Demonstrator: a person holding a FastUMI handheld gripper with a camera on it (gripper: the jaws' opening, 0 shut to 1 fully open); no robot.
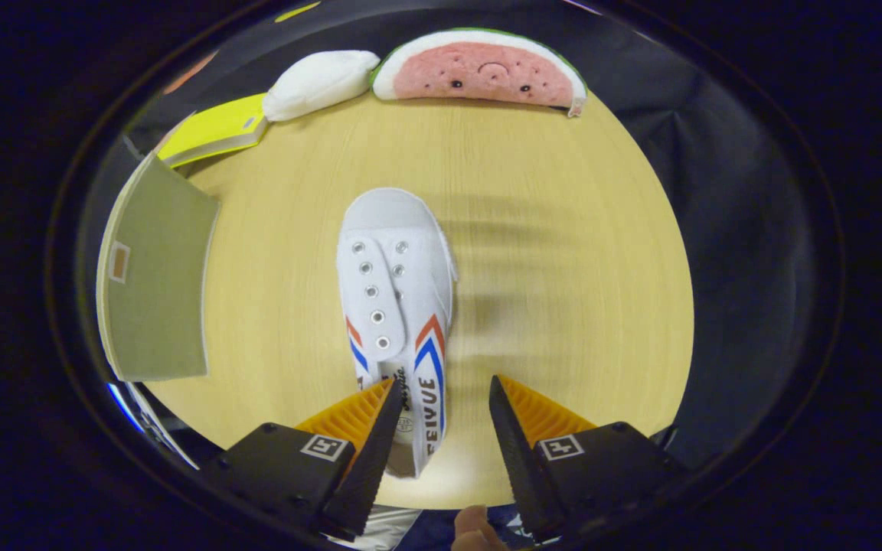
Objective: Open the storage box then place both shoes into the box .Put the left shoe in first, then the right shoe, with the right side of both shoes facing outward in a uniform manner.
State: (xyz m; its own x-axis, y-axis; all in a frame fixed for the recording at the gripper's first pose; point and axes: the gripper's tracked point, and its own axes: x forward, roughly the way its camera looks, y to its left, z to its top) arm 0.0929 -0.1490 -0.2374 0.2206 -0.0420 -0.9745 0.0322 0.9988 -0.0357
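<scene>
Gripper (pixel 441 402) agape around canvas shoe (pixel 397 306)

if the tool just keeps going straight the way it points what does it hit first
Most likely the white shoe: its heel end already lies between the open tool's fingers, close against the left one, toe pointing away. Beyond the toe comes bare table, then the watermelon cushion. Depth is hard to judge, so the height above the shoe is unclear.

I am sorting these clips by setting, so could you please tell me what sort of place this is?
Probably a staged recording booth, not a lived-in room: a bare wooden table backed by black cloth, with props laid out, a shoe and a watermelon plush. The open gripper hovers over the shoe's heel.
</scene>
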